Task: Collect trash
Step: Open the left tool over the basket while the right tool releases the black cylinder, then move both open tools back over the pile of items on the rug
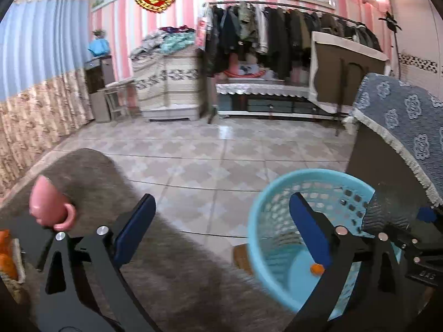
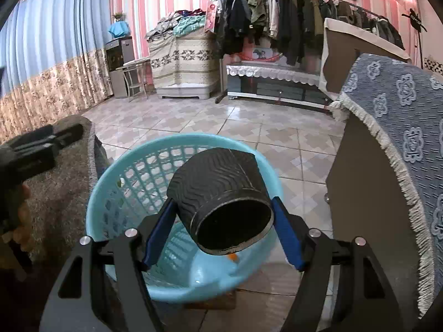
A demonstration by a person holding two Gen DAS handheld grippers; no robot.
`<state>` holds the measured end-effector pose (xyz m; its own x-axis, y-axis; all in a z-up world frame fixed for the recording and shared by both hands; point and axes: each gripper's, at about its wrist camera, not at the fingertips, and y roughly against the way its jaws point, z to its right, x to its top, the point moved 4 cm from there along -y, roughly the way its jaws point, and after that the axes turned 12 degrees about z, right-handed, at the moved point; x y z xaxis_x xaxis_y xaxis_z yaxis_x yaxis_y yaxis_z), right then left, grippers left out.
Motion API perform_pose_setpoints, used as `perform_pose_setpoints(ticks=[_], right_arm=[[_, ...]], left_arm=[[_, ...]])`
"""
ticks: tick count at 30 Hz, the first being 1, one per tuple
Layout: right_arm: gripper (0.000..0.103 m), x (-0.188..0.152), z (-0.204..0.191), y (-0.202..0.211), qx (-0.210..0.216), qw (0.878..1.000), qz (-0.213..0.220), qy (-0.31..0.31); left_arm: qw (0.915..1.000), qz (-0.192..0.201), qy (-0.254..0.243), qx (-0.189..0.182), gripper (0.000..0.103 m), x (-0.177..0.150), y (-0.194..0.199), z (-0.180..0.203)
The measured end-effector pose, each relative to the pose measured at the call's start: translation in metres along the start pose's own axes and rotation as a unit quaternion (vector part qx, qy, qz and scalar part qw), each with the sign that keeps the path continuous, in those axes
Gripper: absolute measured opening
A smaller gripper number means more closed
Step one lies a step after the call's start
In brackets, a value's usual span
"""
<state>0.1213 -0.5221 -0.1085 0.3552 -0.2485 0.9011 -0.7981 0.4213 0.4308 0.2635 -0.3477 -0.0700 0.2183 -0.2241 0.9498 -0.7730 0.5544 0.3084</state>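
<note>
Right tongs (image 2: 224, 231), lower centre of the right wrist view: the blue pads (image 2: 286, 238) clamp a black ribbed paper cup (image 2: 221, 196), lying on its side with its open mouth toward the camera. The cup hangs over the light blue perforated basket (image 2: 124, 182), which stands on the tiled floor (image 2: 249, 127). A small orange scrap (image 2: 234, 257) lies on the basket's bottom, just under the cup.

Left tongs (image 1: 221, 227), lower half of the left wrist view: spread wide, nothing between the pads. One pad sits over the grey-carpeted counter (image 1: 91, 171), the other over the basket (image 1: 265, 202), where the orange scrap (image 1: 317, 269) shows again. A pink cup (image 1: 49, 207) rests on the counter at the lower left. At the right edge, the black cup (image 1: 387, 207) is partly visible beside a blue patterned cloth (image 1: 409, 121) draped over furniture.
</note>
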Motion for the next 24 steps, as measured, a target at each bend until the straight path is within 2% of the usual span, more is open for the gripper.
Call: perform_pose_setpoints(ticks=[7,10,13,22,24], right_arm=[[0.070,0.003,-0.017,-0.024,0.002,1.000,-0.003,-0.021],[0.082,0.007,-0.024,-0.028,-0.003,1.000,0.002,-0.005],[0.090,0.012,-0.032,-0.023,0.001,1.000,0.006,0.006],[0.092,0.022,-0.052,0.005,0.015,0.999,0.016,0.024],[0.097,0.023,-0.058,0.012,0.020,0.999,0.019,0.023]], left_arm=[[0.9993,0.011,-0.001,0.035,0.097,0.003,0.028,-0.031],[0.9989,0.010,0.003,0.045,0.097,0.001,0.040,-0.041],[0.9983,0.009,0.016,0.055,0.097,-0.002,0.051,-0.053],[0.9949,0.013,0.044,0.090,0.097,-0.006,0.093,-0.092],[0.9936,0.017,0.050,0.099,0.097,-0.007,0.106,-0.102]])
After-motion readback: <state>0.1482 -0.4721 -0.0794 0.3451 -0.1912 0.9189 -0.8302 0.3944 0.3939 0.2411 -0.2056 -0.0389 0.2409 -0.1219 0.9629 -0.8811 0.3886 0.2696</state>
